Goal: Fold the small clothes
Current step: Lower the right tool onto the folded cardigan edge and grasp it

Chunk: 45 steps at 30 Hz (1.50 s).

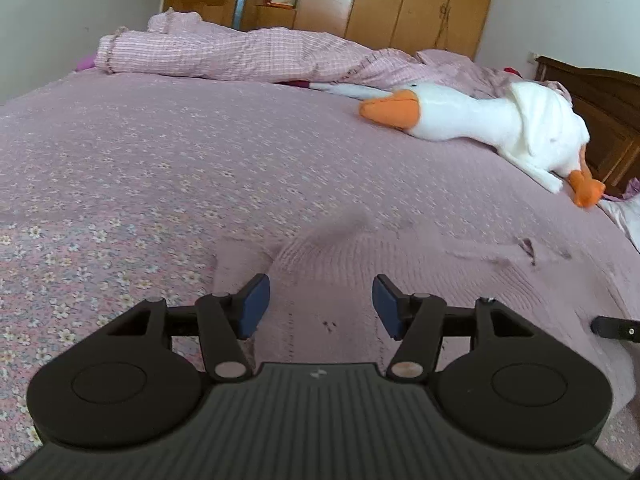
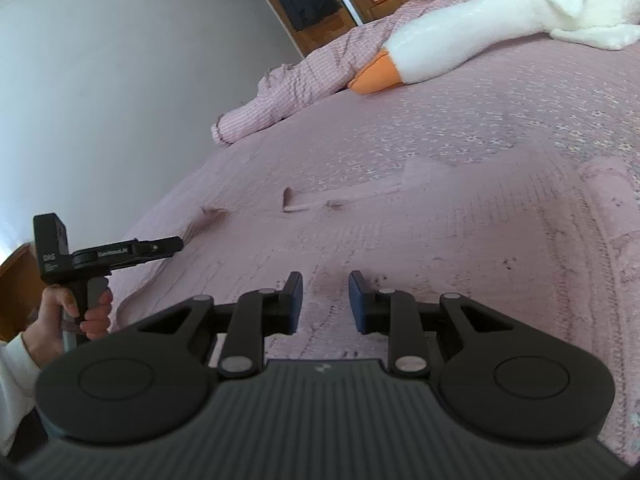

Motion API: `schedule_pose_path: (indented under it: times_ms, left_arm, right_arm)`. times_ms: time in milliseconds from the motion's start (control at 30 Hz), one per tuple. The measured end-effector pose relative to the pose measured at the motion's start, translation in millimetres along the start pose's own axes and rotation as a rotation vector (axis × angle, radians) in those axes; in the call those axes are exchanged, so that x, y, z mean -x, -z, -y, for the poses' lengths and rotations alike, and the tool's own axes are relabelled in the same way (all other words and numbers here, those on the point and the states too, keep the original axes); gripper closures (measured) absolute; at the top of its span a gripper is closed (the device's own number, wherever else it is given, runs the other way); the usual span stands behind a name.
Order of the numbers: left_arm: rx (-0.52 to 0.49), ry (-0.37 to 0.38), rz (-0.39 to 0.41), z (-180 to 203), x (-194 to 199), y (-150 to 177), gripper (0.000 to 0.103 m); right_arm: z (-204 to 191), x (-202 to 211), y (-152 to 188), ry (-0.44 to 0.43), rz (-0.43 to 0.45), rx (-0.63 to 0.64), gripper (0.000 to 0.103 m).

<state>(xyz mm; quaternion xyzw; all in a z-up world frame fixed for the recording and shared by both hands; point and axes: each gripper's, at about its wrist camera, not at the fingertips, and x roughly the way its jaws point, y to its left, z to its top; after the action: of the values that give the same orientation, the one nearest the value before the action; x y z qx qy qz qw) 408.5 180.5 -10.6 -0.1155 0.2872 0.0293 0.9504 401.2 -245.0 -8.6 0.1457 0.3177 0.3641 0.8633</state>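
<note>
A home bedroom. A bed (image 1: pixel 168 168) with a pink flowered cover fills most of the frame; a rumpled checked quilt (image 1: pixel 224 54) and a plush goose (image 1: pixel 472 116) lie across its far side. A wooden wardrobe (image 1: pixel 400 4) stands at the top, a dark headboard (image 1: pixel 600 120) at the right edge.

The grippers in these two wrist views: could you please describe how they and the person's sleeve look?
Each tool, left and right, has a black ribbed body, two round black discs, black linkage arms with silver pivots, and blue pads. From the right wrist view, the left one shows a black pistol grip, a boxy camera block and small white lettering. The sleeve is white.
</note>
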Motion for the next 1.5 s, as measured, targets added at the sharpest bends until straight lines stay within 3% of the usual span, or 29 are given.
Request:
schedule_pose_path:
  times_ms: [67, 267, 467, 667, 1000, 1033, 1133, 1167, 1500]
  left_arm:
    - [-0.016, 0.007, 0.004, -2, 1, 0, 0.031]
    - [-0.033, 0.008, 0.000, 6, 9, 10, 0.031]
    - [-0.022, 0.023, -0.003, 7, 26, 13, 0.027]
    - [-0.047, 0.056, 0.017, 14, 67, 24, 0.017]
    - [-0.023, 0.072, 0.045, 25, 125, 50, 0.013]
    - [-0.032, 0.064, 0.044, 27, 128, 52, 0.012]
    - [-0.031, 0.052, 0.051, 27, 136, 56, 0.011]
    - [-0.020, 0.056, 0.052, 26, 137, 56, 0.010]
    - [0.001, 0.043, 0.010, 19, 109, 54, 0.010]
  right_arm:
    - [3, 0, 1, 0.004, 0.004, -0.010, 0.075]
    - [-1, 7, 3, 0.020, 0.000, 0.001, 0.074]
    - [7, 34, 4, 0.075, 0.059, -0.065, 0.072]
    - [12, 70, 9, 0.113, 0.136, -0.142, 0.072]
    - [8, 113, 29, 0.181, 0.189, -0.215, 0.072]
    - [10, 118, 28, 0.187, 0.193, -0.220, 0.071]
    - [26, 132, 27, 0.215, 0.213, -0.255, 0.048]
    - [34, 135, 26, 0.222, 0.221, -0.279, 0.045]
    - [98, 111, 19, 0.271, 0.116, -0.390, 0.045]
